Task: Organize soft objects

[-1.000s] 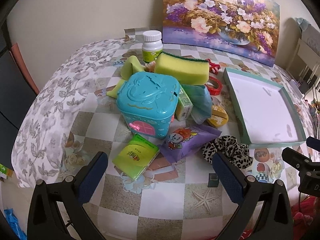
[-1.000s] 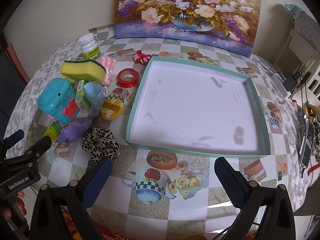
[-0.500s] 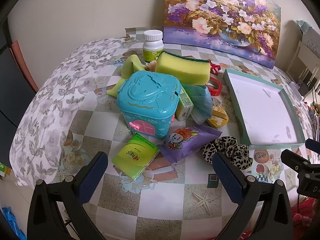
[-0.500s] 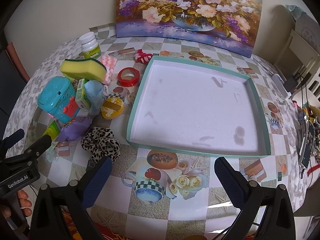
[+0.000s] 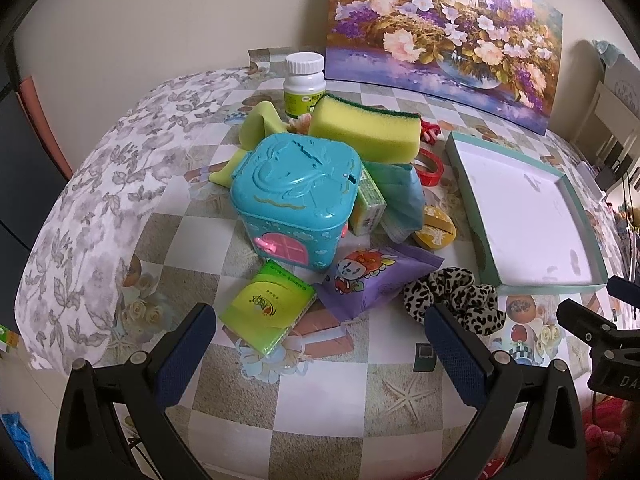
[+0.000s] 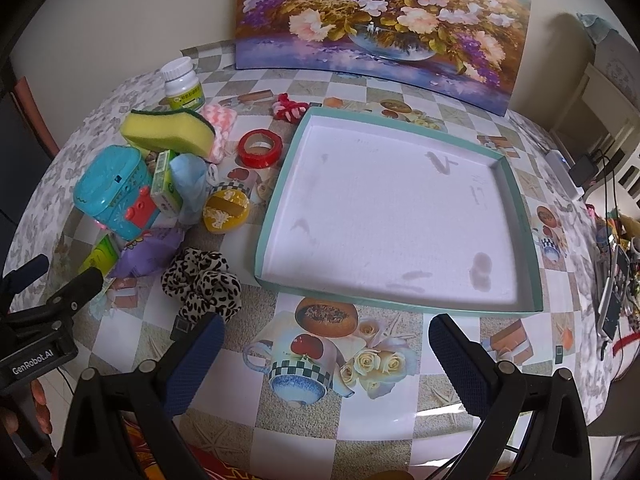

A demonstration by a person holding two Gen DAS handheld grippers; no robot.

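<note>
Right tool [image 6: 324, 354] gapes wide before bare tray [image 6: 516, 184].

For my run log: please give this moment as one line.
left gripper: open, empty | right gripper: open, empty | tray: empty | scrunchie: on table

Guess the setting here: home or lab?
Most likely a home room: a table under a patterned tablecloth, a flower painting leaning on the wall, and household clutter such as a sponge and pill bottle.
</note>
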